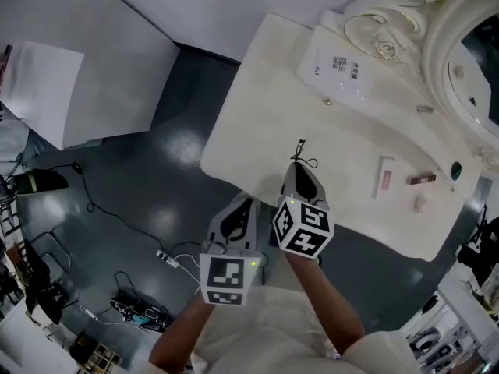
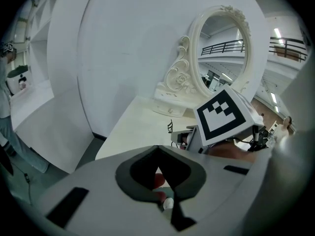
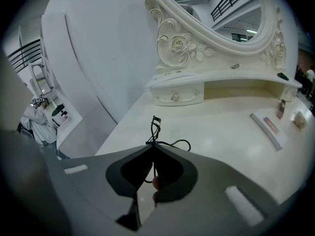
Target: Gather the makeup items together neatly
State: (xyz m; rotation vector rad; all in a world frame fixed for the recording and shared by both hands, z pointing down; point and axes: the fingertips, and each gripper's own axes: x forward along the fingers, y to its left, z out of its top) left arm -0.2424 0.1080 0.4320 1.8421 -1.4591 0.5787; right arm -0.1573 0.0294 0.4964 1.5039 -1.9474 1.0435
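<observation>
Landmark: the big white mirror (image 1: 440,53) at the back of the white table (image 1: 257,123).

Right tongs: the right gripper (image 3: 151,149) is pinched shut on a black eyelash curler (image 3: 153,129). It grips the curler by its thin handle loops.

Eyelash curler: its curved end sticks out past the jaw tips toward the mirror. It is above the part of the table far from the mirror.

Left tongs: the left gripper (image 2: 157,146) is squeezed shut with nothing in it. It is just beside the right gripper, on the side away from the mirror, at the table's far edge.

Flat white box (image 1: 384,178): lies on the table, near the foot of the mirror. It has a pink label.

Small brown tube (image 1: 421,179): lies just beside the flat white box, closer to the mirror.

Small pale thing (image 1: 419,203): lies near the tube. It is too small to tell what it is.

White packet (image 1: 337,65): lies on the raised shelf beside the mirror.
</observation>
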